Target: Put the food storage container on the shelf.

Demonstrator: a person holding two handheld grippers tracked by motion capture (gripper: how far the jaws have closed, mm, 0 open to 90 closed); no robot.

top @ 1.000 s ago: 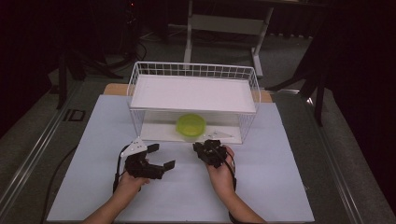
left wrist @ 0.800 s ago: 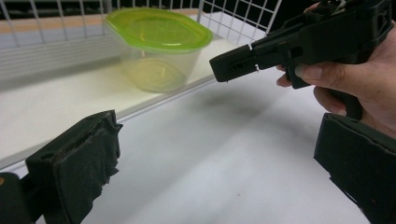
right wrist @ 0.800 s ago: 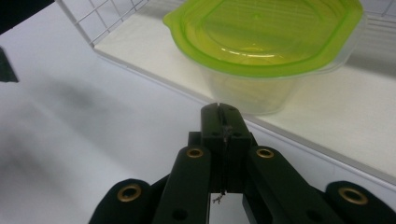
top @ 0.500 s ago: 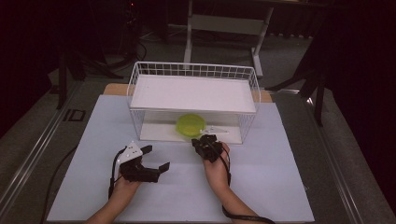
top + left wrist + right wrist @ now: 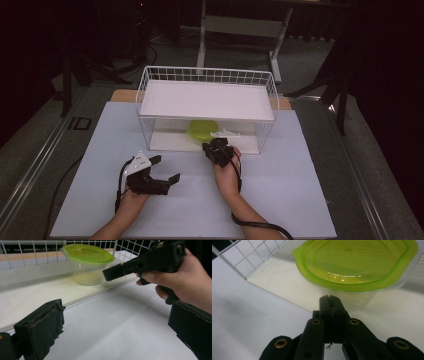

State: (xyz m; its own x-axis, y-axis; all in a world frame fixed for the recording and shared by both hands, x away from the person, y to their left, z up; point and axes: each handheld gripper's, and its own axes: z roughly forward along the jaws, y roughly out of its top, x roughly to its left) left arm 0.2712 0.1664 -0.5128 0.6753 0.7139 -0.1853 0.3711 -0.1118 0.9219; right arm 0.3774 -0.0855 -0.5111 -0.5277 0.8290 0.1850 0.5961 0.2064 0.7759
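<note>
A clear tub with a green lid (image 5: 202, 130) stands on the lower level of a white wire rack (image 5: 207, 75). My right gripper (image 5: 212, 147) is shut with nothing between its fingers. It points at the tub (image 5: 354, 267) from just in front, its tip (image 5: 331, 300) close to the tub's wall and apart from it. The left gripper (image 5: 165, 168) stands open over the white mat, to the left and nearer the person. Between its wide jaws (image 5: 115, 327) I see the tub (image 5: 87, 262) and the right gripper (image 5: 112, 272) in a hand.
A flat white shelf (image 5: 207, 100) covers the top of the rack, so the tub sits under it behind the open front. The white mat (image 5: 300, 200) spreads around both hands. Dark floor and stands lie beyond the table (image 5: 285, 102).
The right hand has moved forward toward the rack, bringing its shut gripper up to the tub. The left hand has stayed about where it was.
</note>
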